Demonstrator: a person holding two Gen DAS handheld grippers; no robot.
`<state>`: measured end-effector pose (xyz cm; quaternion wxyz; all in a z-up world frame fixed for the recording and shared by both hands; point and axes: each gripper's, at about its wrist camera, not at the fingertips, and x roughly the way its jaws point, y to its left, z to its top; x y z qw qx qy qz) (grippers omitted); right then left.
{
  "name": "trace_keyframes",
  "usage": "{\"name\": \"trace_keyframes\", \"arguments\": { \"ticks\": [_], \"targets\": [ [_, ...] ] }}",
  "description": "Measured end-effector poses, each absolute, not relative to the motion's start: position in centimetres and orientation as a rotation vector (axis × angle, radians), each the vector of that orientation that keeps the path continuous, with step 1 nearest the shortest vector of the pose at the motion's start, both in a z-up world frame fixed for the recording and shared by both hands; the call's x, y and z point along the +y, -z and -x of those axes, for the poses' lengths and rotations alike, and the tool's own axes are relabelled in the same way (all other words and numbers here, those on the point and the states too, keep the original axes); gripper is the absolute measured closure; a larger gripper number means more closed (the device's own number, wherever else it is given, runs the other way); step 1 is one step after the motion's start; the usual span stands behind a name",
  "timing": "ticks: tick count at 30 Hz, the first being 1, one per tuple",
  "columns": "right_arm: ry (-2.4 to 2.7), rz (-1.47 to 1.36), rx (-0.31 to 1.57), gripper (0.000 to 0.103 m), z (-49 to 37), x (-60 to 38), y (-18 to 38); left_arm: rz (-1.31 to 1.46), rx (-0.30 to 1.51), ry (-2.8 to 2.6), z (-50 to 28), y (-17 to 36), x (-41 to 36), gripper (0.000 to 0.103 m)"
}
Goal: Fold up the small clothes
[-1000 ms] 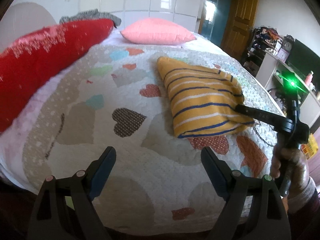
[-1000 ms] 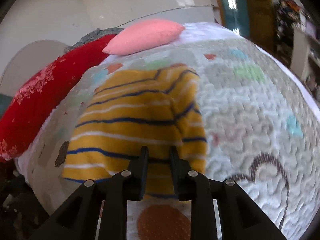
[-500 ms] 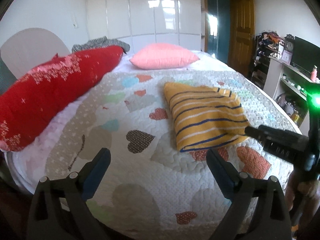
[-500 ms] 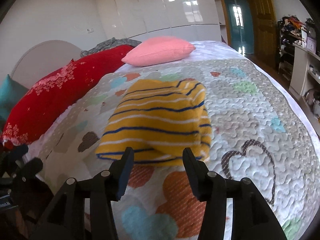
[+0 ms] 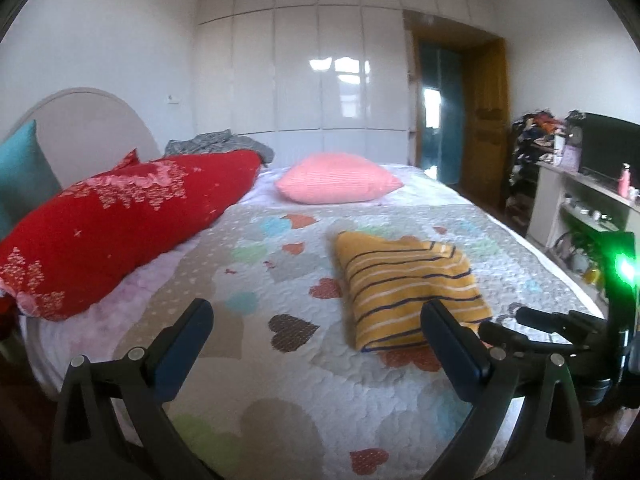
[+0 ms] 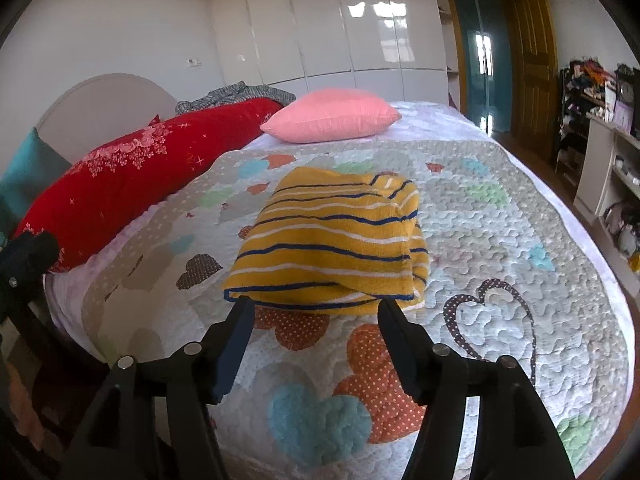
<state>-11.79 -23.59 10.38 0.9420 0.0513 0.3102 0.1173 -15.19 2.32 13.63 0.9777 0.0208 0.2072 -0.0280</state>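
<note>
Soft striped knit top (image 6: 336,240) on puckered quilted cloth bedspread (image 6: 500,240); glossy white wardrobe (image 6: 340,20); varnished wooden door (image 6: 536,48); matt black plastic grippers.

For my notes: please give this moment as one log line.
shirt: folded, on quilt | left claw: opening, empty | right claw: opening, empty

- You get bright, even daylight in both views; window glare sits on the glossy wardrobe doors (image 5: 340,76).
- A green lamp (image 5: 625,269) flares at the left view's right edge.
- Fisheye bending and dark corners frame everything; detail looks slightly soft.
</note>
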Motion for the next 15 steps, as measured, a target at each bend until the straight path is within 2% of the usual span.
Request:
{"name": "trace_keyframes", "arguments": {
  "ticks": [15],
  "targets": [
    [-0.195,-0.058,0.711,0.029,8.8,-23.3,-7.5,-0.053,0.65,0.06,10.1,-8.2,2.0,0.0]
  ]
}}
